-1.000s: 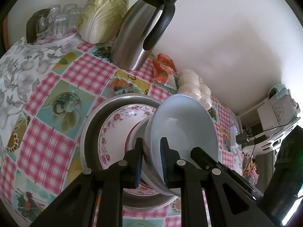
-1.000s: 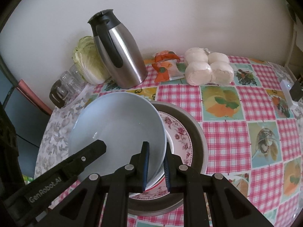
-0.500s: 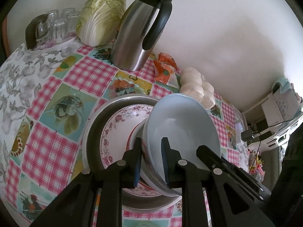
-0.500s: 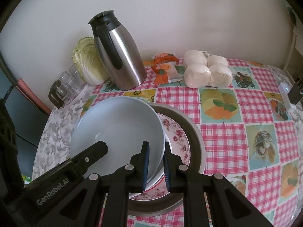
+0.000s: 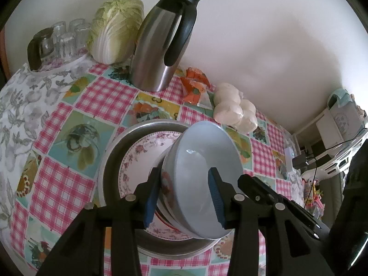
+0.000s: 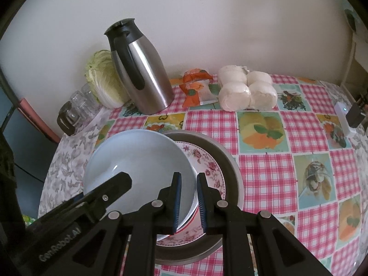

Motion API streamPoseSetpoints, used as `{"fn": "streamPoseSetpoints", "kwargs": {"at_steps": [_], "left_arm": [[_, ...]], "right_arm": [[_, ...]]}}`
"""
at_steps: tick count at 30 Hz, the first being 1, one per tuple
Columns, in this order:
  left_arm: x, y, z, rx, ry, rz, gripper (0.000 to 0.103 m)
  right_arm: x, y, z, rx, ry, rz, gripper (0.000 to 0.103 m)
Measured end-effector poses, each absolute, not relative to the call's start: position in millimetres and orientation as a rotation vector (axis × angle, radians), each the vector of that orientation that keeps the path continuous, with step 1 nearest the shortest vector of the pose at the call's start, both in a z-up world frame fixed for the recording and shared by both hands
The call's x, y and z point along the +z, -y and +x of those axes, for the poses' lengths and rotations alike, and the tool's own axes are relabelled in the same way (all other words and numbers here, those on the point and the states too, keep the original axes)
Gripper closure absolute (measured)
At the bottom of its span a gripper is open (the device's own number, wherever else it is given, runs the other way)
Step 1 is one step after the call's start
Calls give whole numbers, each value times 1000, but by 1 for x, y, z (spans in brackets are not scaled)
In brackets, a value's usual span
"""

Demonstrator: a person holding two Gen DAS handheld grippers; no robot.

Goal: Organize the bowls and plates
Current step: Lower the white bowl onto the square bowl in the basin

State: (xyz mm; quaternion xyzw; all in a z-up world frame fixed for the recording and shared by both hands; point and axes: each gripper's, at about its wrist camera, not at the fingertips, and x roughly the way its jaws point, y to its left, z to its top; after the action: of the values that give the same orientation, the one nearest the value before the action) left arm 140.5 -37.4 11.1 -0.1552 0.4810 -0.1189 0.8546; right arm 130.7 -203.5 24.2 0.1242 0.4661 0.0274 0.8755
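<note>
While the pale blue ceramic bowl [image 5: 202, 172] sits tilted on the floral-rimmed white plate [image 5: 140, 158] inside the round steel basin [image 6: 230, 168], its rim is straddled by both grippers. The left gripper [image 5: 184, 197] has just been opening: its jaws stand apart, the rim between them, pads clear. The right gripper [image 6: 189, 203] is clenched on the bowl's opposite rim. Behind the basin stands a steel jug with black handle [image 6: 142, 73].

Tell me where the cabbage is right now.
The cabbage stands at the table's back edge against the wall, between the steel jug and the glasses.
</note>
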Motion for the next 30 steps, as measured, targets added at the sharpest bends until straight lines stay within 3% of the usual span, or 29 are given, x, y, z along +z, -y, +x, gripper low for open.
{"fn": "streamPoseSetpoints", "kwargs": {"at_steps": [30], "left_arm": [[-6,5,149,-128,-1031,-418,51]], "right_arm": [[20,203,133,48,-1004,229,87]]}}
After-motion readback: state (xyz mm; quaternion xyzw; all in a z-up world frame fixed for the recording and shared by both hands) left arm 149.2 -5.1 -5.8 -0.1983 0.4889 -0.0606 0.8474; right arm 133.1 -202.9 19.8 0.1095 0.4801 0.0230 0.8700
